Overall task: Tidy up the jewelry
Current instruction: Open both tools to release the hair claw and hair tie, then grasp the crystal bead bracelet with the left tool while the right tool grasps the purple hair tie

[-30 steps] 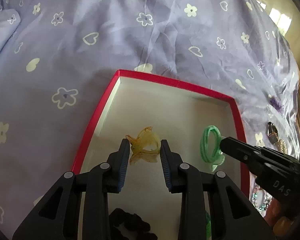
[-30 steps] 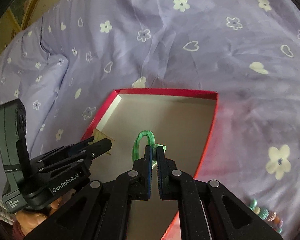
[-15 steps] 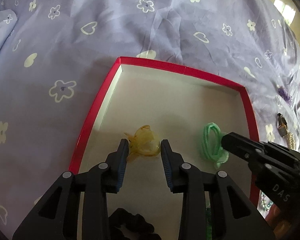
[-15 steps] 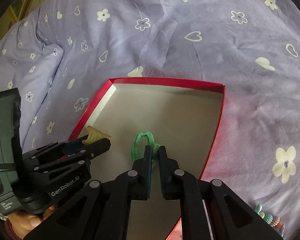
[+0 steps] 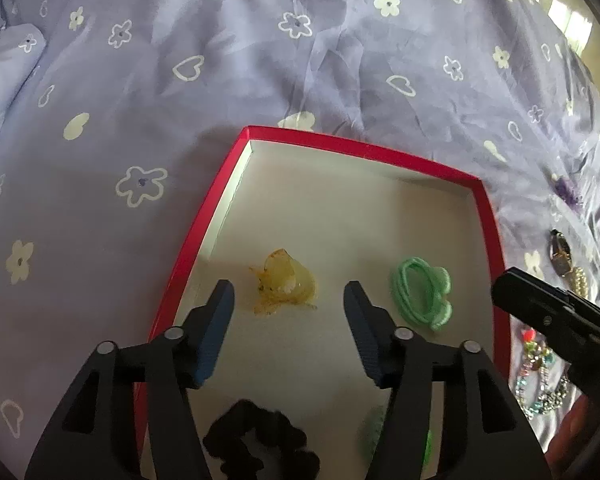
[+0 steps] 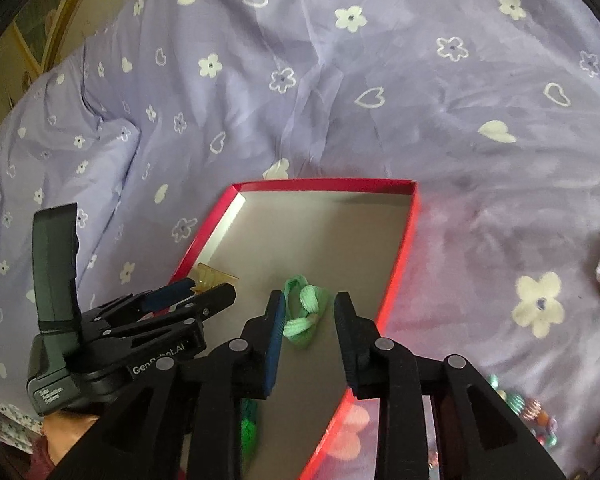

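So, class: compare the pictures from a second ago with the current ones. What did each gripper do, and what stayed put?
Both grippers let go. The left gripper opened away from the yellow hair clip; the right gripper released the green hair tie. Both items now lie free in the red box. The box, the black scrunchie and the purple bedsheet stayed as they were.

Each hand-held gripper was matte black plastic: the left hand-held gripper point(image 5: 288, 300) and right hand-held gripper point(image 6: 307, 314) carried blue ribbed pads point(image 5: 216, 332) on their fingers, silver rivets at the pivots, triangular cut-outs, and white "GenRobot.AI" lettering on the left body.
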Available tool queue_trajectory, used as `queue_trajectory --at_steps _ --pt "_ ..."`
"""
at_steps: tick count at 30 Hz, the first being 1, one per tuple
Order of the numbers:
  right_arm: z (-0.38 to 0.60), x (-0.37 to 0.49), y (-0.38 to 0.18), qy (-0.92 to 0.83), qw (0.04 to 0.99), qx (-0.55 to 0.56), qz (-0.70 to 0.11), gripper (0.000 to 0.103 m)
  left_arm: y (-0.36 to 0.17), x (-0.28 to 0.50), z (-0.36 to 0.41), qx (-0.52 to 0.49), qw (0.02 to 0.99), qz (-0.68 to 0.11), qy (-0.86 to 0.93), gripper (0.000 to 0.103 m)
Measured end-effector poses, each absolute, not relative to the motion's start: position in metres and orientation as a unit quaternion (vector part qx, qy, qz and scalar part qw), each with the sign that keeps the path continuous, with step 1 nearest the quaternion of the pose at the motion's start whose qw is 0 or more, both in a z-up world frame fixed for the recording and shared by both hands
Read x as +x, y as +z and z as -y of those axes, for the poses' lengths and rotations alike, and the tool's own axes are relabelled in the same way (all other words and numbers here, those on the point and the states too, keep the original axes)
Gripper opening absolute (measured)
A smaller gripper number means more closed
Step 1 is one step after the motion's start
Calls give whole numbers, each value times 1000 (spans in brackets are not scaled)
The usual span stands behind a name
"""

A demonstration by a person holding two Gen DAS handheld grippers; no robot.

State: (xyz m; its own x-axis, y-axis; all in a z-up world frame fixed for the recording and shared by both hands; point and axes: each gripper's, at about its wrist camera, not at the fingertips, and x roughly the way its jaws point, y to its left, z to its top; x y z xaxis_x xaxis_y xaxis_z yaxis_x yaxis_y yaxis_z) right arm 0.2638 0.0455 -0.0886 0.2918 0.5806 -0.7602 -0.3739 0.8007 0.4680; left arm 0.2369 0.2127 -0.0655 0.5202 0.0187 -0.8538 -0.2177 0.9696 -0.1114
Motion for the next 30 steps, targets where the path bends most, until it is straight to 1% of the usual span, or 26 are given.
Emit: queue_trajectory --at_steps 1,4,6,8,11,20,30 --pt "-41 262 -86 298 799 103 -512 29 -63 234 -212 -103 867 -482 69 59" --pt "-24 256 -79 291 805 113 -505 36 -53 224 -213 -109 872 -471 73 62" --pt "-13 253 -76 285 808 118 -502 37 -45 214 -214 -122 877 -459 73 66" --pt "1 249 -75 276 810 127 -502 39 -38 206 -212 -132 881 -448 74 67" --pt "20 244 -75 262 815 135 -499 45 -29 198 -205 -145 885 -437 67 68" --pt "91 227 -71 214 827 162 -494 45 -7 183 -167 -149 894 -423 27 69" --pt "153 205 -66 168 838 183 -485 45 -7 181 -110 -130 891 -435 -23 69"
